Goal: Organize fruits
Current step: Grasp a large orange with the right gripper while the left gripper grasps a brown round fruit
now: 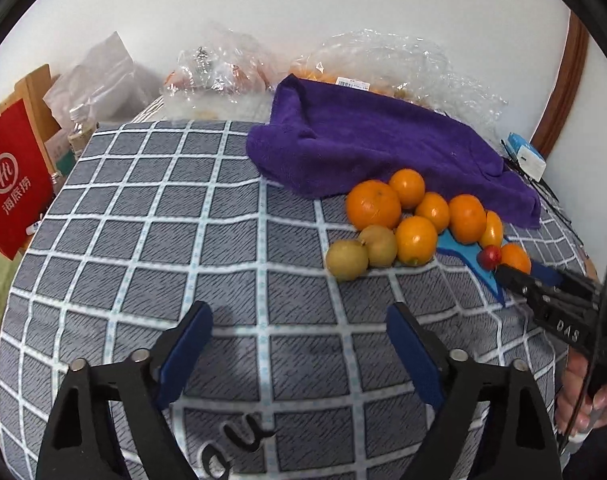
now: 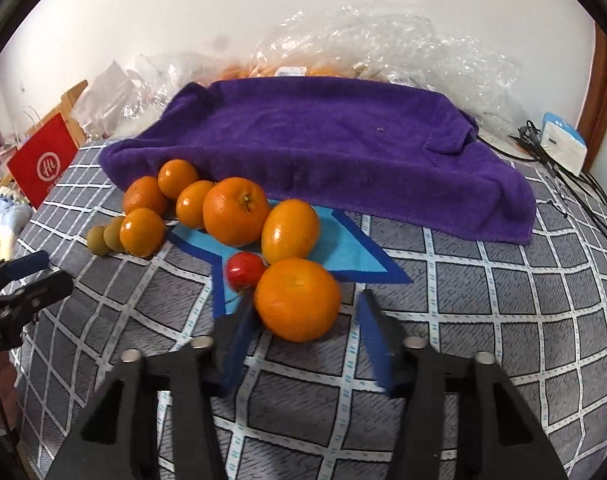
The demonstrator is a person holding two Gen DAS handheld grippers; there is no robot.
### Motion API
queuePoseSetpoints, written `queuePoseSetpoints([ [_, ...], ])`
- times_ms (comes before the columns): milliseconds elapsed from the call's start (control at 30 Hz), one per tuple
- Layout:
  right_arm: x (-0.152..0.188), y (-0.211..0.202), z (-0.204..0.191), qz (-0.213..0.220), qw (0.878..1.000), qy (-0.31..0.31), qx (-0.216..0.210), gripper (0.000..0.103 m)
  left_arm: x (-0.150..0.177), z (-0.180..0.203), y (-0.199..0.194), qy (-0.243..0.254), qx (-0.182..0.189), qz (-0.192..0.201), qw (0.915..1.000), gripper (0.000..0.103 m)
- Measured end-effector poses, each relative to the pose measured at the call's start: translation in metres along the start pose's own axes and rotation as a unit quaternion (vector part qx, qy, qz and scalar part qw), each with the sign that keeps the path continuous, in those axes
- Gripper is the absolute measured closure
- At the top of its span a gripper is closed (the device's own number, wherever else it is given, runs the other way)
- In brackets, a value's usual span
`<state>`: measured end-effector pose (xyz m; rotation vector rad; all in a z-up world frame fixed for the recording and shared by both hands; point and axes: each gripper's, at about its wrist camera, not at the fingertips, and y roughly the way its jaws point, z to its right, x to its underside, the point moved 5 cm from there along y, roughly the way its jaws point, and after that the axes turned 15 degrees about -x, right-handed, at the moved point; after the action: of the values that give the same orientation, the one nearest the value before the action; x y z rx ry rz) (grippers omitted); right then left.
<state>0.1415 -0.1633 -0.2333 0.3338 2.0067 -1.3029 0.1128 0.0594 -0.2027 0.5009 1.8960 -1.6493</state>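
Orange fruit nearest: one orange (image 2: 298,300) sits on the checked cloth (image 2: 483,320), just in front of the right gripper (image 2: 303,334), partly between its blue pads (image 2: 377,344)
Right jaws: spread wider than the fruit and not pressing it; the left pad looks close to or touching its lower side, and motion blur there makes contact hard to judge
Left jaws: the left gripper (image 1: 299,336) is wide open over bare cloth, holding nothing, apart from the pile
Fruit pile: the oranges (image 1: 373,204) are bunched together in front of the purple towel (image 1: 383,140); two yellow-green fruits (image 1: 347,260) lie at the left end, and a small red fruit (image 2: 245,270) lies beside the nearest orange
Blue star shape (image 2: 343,248): flat under part of the pile, either printed or laid on the cloth, I cannot tell which
Progress: early, as I judge it; the kinds are mixed in one cluster and no sorted group or container shows
Left to do: probably nearly everything, starting with the orange at the right jaws
Surface: grey cloth with a white grid, soft and rippled, so round fruit could roll
Room: white wall, crinkled clear plastic bags (image 2: 383,40) with more fruit behind the towel, a red paper bag (image 1: 13,184) to the left, a white and blue box (image 2: 563,140) with cables to the right
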Motion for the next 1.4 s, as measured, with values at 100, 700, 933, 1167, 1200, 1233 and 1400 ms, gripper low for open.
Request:
queuePoseSetpoints([
  [100,0.003,-0.003,0.0,0.0,1.0,-0.006,0.006,0.063,-0.009,0.01,0.005,0.008,-0.002,0.002,1.0,0.027],
  [700,0.023,-0.036,0.036,0.014,0.999,0.013,0.048,0.063,-0.019,0.03,0.017,0.03,0.058,0.01,0.9978,0.078],
  [933,0.024,-0.036,0.039,0.012,0.999,0.021,0.042,0.063,-0.016,0.017,0.014,-0.014,0.101,0.011,0.9947,0.078],
  [1167,0.025,-0.044,0.04,0.032,0.999,0.031,0.027,0.063,-0.015,0.006,0.008,-0.047,0.103,0.027,0.9932,0.078],
  [1200,0.025,-0.045,0.041,0.034,0.999,0.032,0.026,0.063,-0.015,0.007,0.007,-0.044,0.103,0.03,0.9933,0.078],
  [1233,0.026,-0.046,0.041,0.035,0.999,0.033,0.026,0.063,-0.015,0.008,0.006,-0.042,0.104,0.033,0.9932,0.078],
  [1400,0.027,-0.049,0.042,0.037,0.998,0.038,0.022,0.063,-0.015,0.003,0.004,-0.051,0.099,0.039,0.993,0.078],
])
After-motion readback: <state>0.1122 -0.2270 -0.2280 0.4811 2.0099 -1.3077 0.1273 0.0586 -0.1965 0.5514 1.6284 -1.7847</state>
